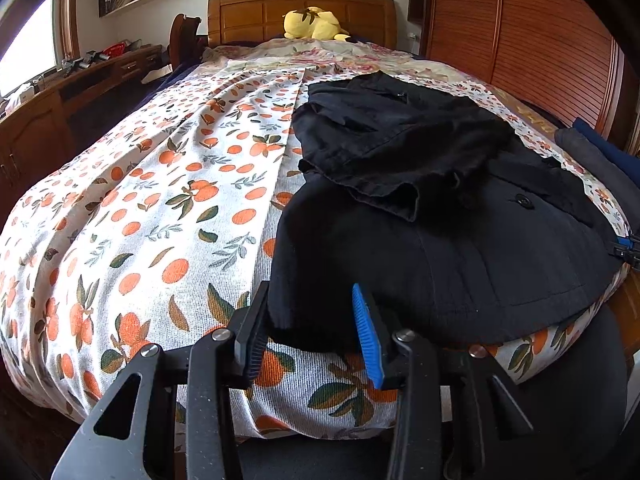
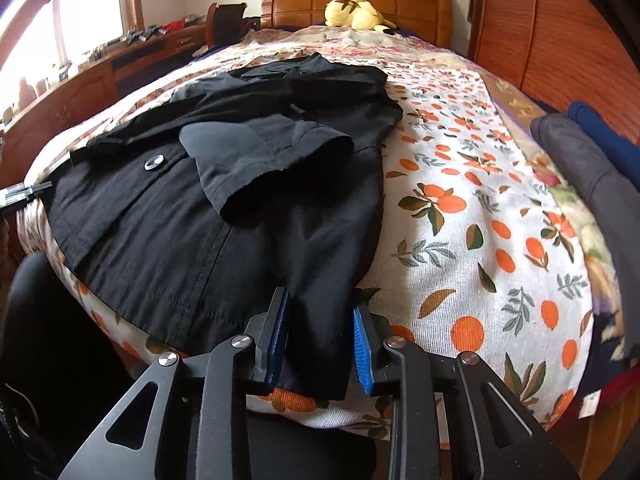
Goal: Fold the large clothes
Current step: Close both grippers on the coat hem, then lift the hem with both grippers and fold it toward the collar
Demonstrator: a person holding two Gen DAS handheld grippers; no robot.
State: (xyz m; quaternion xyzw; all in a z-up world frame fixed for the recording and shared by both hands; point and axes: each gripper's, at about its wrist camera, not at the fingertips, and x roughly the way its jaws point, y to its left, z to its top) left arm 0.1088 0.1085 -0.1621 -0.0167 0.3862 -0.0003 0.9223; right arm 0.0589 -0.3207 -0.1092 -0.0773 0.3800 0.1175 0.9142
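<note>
Garment: black jacket lies spread on the bed, on the orange-print bedspread, its hem hanging over the foot edge; one sleeve is folded across the front, and a button shows on the front panel.
Position on bed: jacket occupies the near end of the bed, closer to the wardrobe side than to the window side, as the left wrist view shows.
Left hand-held gripper: at the foot edge, jaws partly apart, one hem corner of the jacket lying between them; the dark finger touches the cloth, while the blue pad appears to stand just clear of it, so a firm grip cannot be confirmed.
Right hand-held gripper: at the other hem corner, jaws narrowed around a hanging fold of the jacket, both pads against the cloth.
Folded pile: dark grey and blue clothes rest along the bed's wardrobe-side edge, apart from the jacket.
Head end: yellow plush toy sits against the wooden headboard.
Surroundings: slatted wooden wardrobe on one side; wooden desk under a bright window on the other.
</note>
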